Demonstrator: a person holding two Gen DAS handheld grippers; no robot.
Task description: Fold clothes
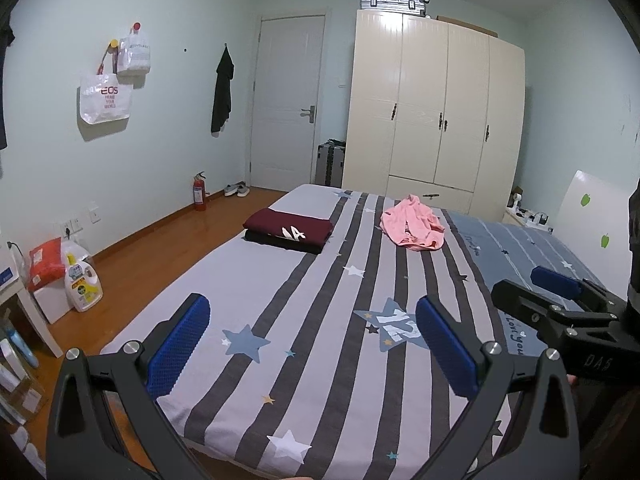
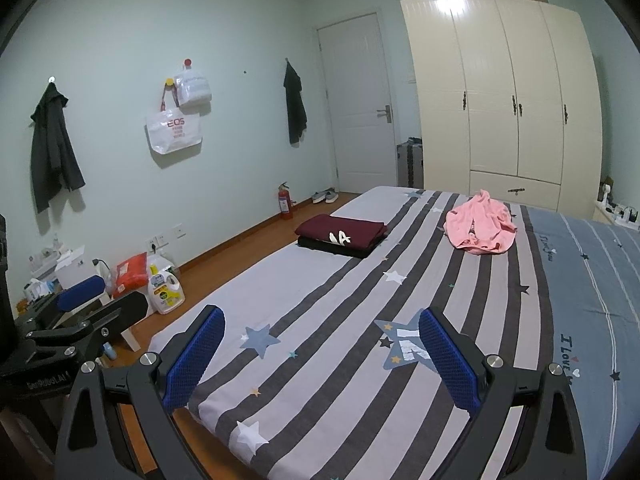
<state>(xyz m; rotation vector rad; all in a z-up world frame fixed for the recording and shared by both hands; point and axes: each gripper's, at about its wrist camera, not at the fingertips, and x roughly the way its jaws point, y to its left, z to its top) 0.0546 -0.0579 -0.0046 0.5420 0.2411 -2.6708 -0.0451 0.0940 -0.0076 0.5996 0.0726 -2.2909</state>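
left claw (image 1: 312, 344): jaws wide apart, empty, above near end of bed (image 1: 256, 276) | right claw (image 2: 320, 356): jaws wide apart, empty | pink garment (image 1: 413, 224): crumpled, far right on bed | folded maroon shirt (image 1: 289, 229): far left, stacked on folded black garment (image 1: 276, 243)

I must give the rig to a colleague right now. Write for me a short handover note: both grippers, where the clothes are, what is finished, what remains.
Left gripper: open, empty, above the near end of the bed.
Right gripper: open, empty, beside the left one.
Done: maroon garment lies folded on top of a folded black garment, on the bed's left side.
Left: pink garment lies crumpled farther back, toward the wardrobe. Neither gripper touches it yet.
Next, probably: reach forward, spread the pink one flat, fold it, add it to the stack.
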